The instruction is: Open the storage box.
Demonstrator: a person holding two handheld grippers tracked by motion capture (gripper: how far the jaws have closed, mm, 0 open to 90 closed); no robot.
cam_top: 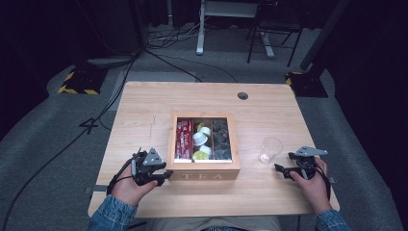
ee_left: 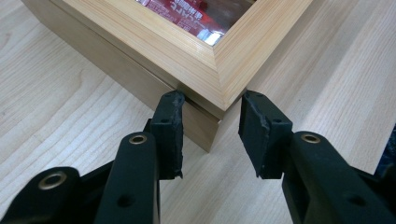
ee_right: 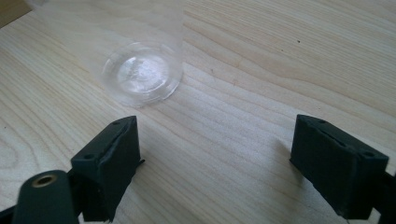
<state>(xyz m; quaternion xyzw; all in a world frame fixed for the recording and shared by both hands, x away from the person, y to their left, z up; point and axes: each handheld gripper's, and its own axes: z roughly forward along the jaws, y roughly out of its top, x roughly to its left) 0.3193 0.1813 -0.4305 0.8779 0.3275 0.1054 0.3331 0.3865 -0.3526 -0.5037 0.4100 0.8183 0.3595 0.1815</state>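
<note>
Left gripper (ee_left: 212,135), low in its own view, had its jaws clamped on the near corner of the tea box (ee_left: 154,51), seemingly to steady or lift its lid, while right gripper (ee_right: 215,170) waited with jaws apart beside the cup (ee_right: 142,74).

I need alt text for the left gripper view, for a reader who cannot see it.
The left hand-held gripper has its two black jaws on either side of the near corner of a wooden tea box, level with the seam under its lid. Red packets show through the lid's window, and the box stands on a light wooden table.
</note>
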